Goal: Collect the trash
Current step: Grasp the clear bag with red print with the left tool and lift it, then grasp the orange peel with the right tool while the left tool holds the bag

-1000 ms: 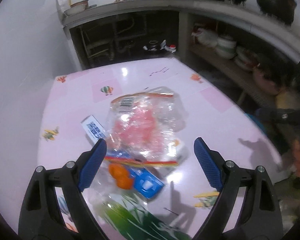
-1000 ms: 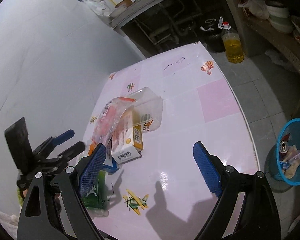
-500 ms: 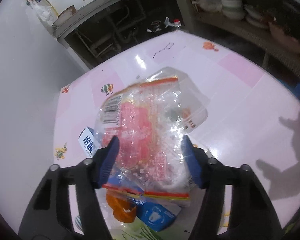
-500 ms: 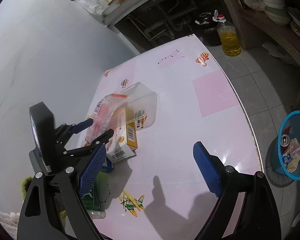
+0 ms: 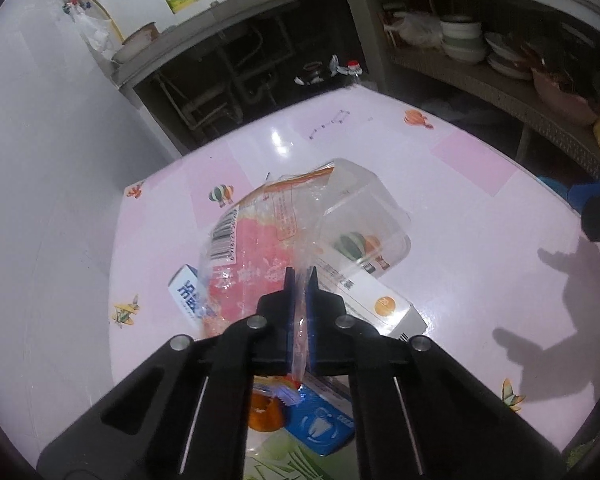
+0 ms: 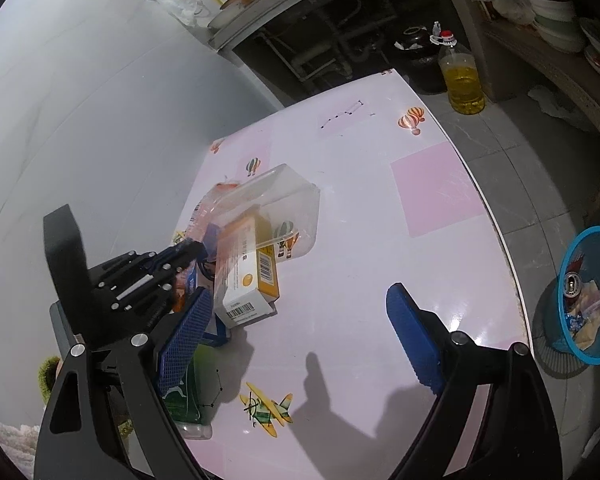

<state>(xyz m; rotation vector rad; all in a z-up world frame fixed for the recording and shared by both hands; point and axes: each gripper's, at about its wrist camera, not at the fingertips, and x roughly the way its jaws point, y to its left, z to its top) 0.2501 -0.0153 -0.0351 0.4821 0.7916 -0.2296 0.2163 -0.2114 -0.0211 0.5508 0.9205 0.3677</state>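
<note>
Trash pile, near-left of the pink tabletop, listed left to right.

- Left claw: one. Jaws are pressing together on a fold of the plastic bag, gripping near its lower edge, probably to peel it off the heap first, as the top layer.
- Bag: one, clear with pink print and a barcode, lying over the other litter.
- Small white box with blue lettering: one, poking out left of the bag.
- Orange-and-white carton: one, lying partly under the bag.
- Clear tub: one, sitting at the far side of the pile, leaning over the carton.
- Blue packet and green wrapper: one each, lying nearest.
- Right claw: one. Jaws are standing wide apart, holding nothing, hovering over bare tabletop, likely waiting its turn.
- Blue bin: one, standing on the floor far right, already holding litter; the likely destination.
</note>
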